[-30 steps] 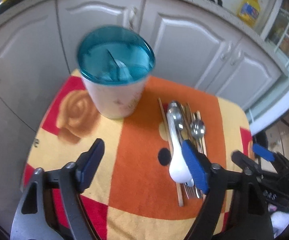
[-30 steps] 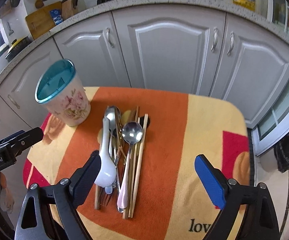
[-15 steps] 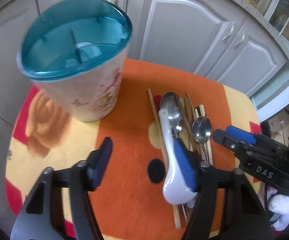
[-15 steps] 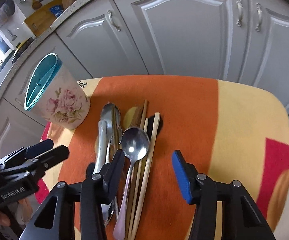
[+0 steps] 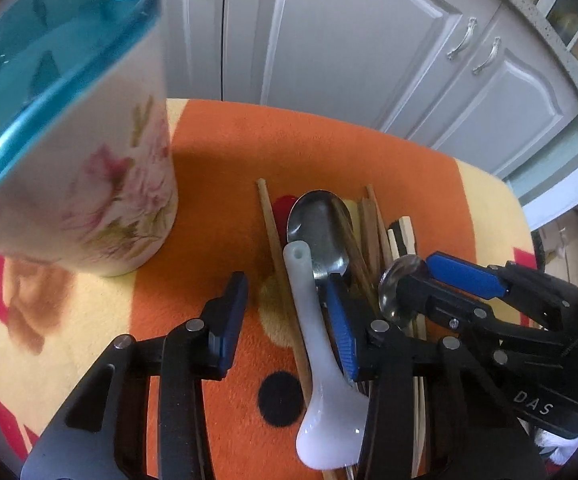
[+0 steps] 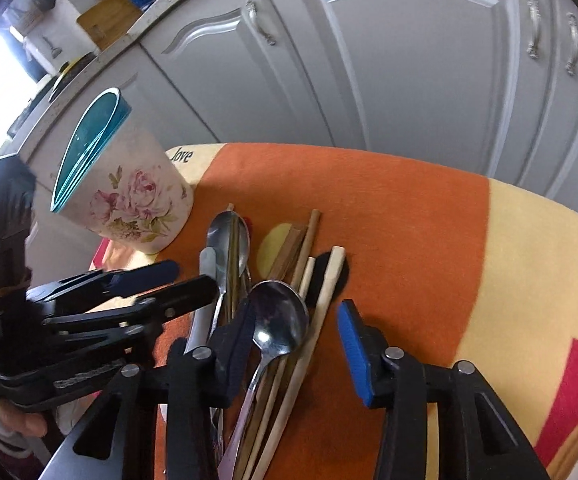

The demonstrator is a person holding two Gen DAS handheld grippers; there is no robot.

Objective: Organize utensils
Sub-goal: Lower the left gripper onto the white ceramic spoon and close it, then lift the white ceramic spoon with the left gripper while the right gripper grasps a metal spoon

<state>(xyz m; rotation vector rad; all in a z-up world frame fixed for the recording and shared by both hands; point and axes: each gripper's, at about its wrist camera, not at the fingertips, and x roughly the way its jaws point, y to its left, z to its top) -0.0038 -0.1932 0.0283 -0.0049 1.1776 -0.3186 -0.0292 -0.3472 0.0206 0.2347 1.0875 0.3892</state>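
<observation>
A pile of utensils lies on the orange and yellow cloth (image 5: 369,152). My left gripper (image 5: 285,326) points down over it, jaws closing. The white ceramic spoon (image 5: 309,320) and a brown chopstick (image 5: 273,232) lie between its pads. The right pad is beside the spoon handle and the left pad stands clear. My right gripper (image 6: 295,348) is also closing, around a small metal spoon (image 6: 279,320) and pale chopsticks (image 6: 325,288); its right pad is apart from them. A large metal spoon (image 5: 317,228) lies in the middle. The floral holder (image 5: 89,160) with a teal rim stands at the left.
Grey cabinet doors (image 6: 409,60) rise just behind the table's far edge. The two grippers are close side by side, the left gripper (image 6: 161,288) showing in the right wrist view. A hand (image 6: 21,420) shows at the lower left. The cloth's right half (image 6: 529,260) is bare.
Both grippers have come down and forward onto the utensil pile, and their jaws have narrowed. The holder now looms large at the left of the left wrist view.
</observation>
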